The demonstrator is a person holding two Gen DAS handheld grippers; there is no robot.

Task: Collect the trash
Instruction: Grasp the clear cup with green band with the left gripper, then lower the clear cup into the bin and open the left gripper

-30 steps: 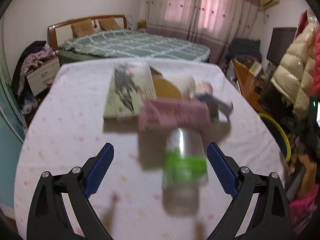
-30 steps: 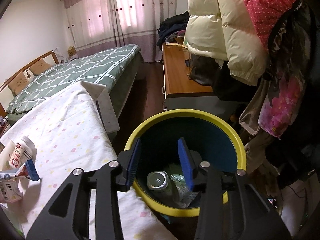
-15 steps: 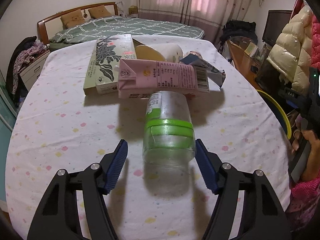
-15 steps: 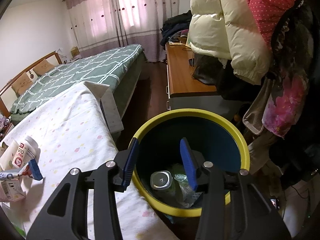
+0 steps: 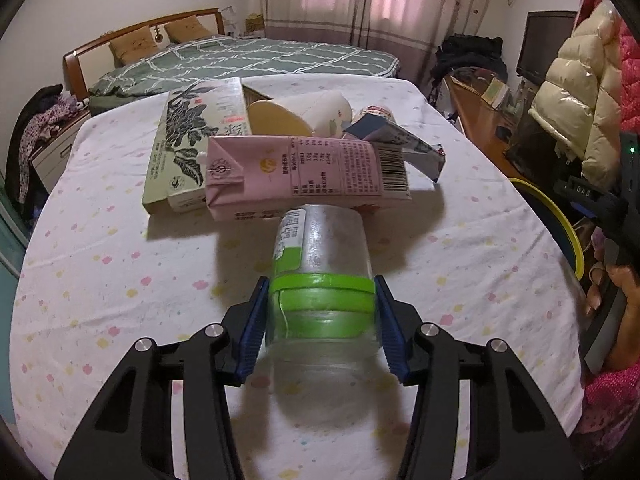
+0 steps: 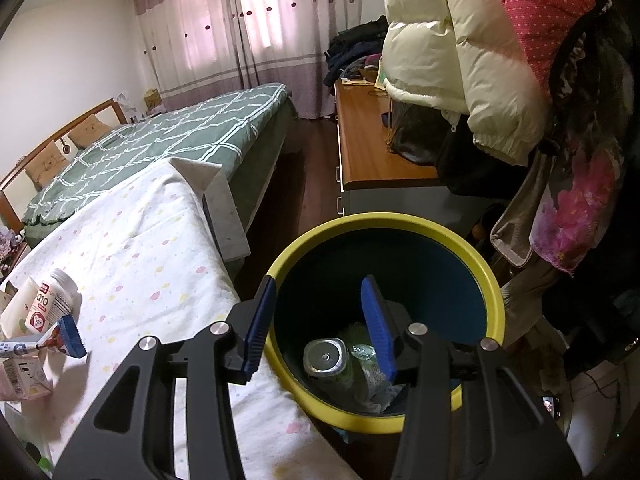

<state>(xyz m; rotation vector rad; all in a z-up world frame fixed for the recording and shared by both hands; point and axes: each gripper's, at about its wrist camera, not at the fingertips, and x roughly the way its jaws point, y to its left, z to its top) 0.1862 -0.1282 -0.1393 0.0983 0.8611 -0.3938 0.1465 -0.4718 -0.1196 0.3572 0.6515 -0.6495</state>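
- Your left gripper (image 5: 322, 318) is clamping the bottle (image 5: 322, 276), which is lying on the table (image 5: 120, 280) just before the pink carton (image 5: 304, 170).
- Your right gripper (image 6: 318, 320) is hovering part open, empty, over the bin (image 6: 496, 312).

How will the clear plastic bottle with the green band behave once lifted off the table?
Probably light: the clear plastic bottle looks empty. Its thin wall may flex under the left hand-held gripper, whose pads already press on its sides at the green band. Lying on its side on the tablecloth, it would likely roll if released, and the smooth plastic could slip.
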